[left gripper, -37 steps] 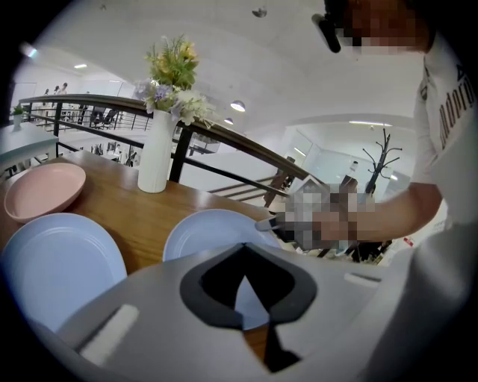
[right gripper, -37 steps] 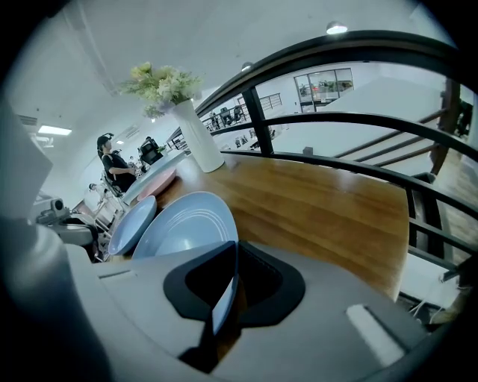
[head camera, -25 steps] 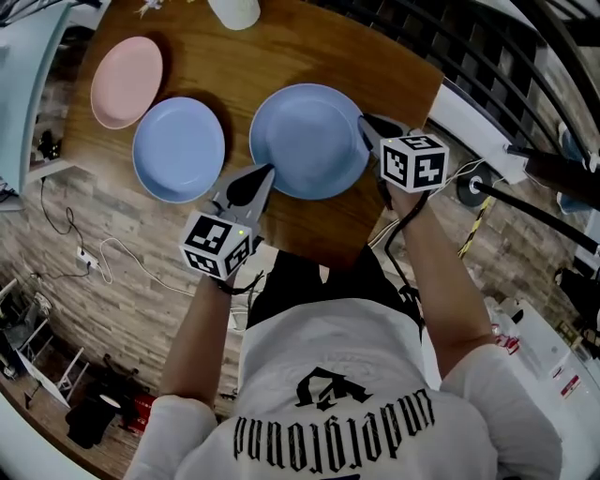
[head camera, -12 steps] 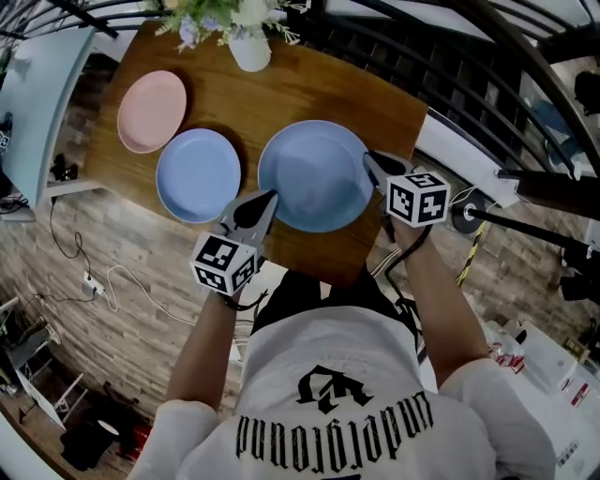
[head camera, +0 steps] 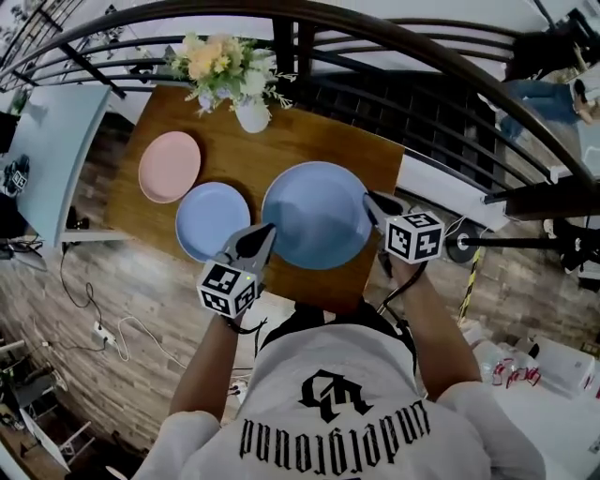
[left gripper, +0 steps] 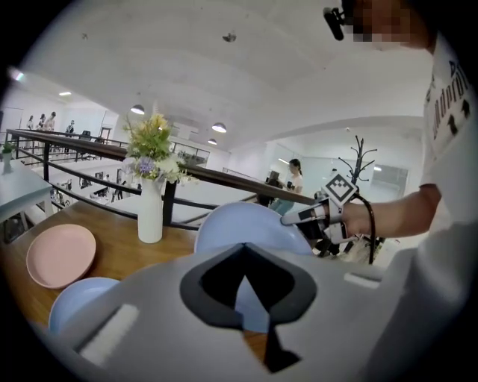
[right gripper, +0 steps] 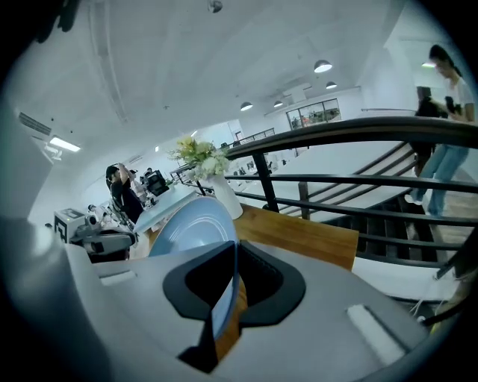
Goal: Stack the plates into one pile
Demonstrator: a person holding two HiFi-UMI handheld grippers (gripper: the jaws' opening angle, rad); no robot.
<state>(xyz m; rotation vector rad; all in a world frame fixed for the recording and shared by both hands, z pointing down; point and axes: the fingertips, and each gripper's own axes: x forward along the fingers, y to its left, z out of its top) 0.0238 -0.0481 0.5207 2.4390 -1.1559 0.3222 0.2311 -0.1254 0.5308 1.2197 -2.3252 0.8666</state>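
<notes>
Large blue plate (head camera: 314, 214) is tilted above the wooden table (head camera: 281, 141), its right rim clamped in the right gripper (head camera: 371, 202). Left gripper (head camera: 262, 235) has its jaws closed on nothing, just beside the plate's near-left edge. Small blue plate (head camera: 211, 220) and pink plate (head camera: 169, 166) lie flat to the left.

This looks like an open-plan office or lab on an upper level. A black railing (head camera: 309, 19) curves past at twelve o'clock beyond the wooden table (head camera: 291, 141). Round ceiling lights (left gripper: 219, 127) hang overhead, a person (right gripper: 123, 190) stands by equipment, and cables (head camera: 98, 330) trail over the brick-patterned floor (head camera: 141, 272) at eight o'clock.
</notes>
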